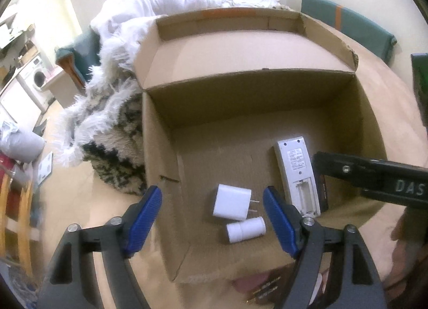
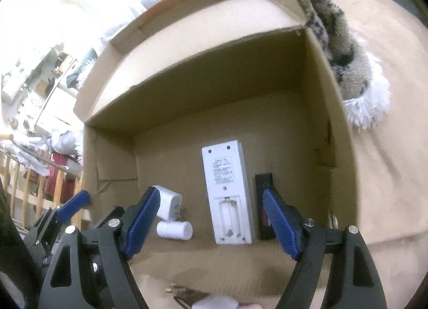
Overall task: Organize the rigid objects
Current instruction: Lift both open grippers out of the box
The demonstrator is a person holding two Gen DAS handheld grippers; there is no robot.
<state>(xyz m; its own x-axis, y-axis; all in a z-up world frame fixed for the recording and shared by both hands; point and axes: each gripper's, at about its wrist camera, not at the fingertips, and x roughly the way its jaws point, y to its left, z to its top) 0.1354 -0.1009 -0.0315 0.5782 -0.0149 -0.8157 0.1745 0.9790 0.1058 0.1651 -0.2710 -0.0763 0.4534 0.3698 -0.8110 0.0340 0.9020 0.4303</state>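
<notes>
Brown all over on the cardboard box, plain tan walls and floor. Inside it, a pure white charger plug and a white cylinder. The remote shows a pale grey-white back with small dark print, and beside it sits a black slim item with a touch of red. Bright blue ribbed pads sit on black gripper arms. Outside, there's a shaggy rug, white fringe with a black-and-cream pattern, and teal cushions behind.

A tan-covered surface carries the cardboard box.
</notes>
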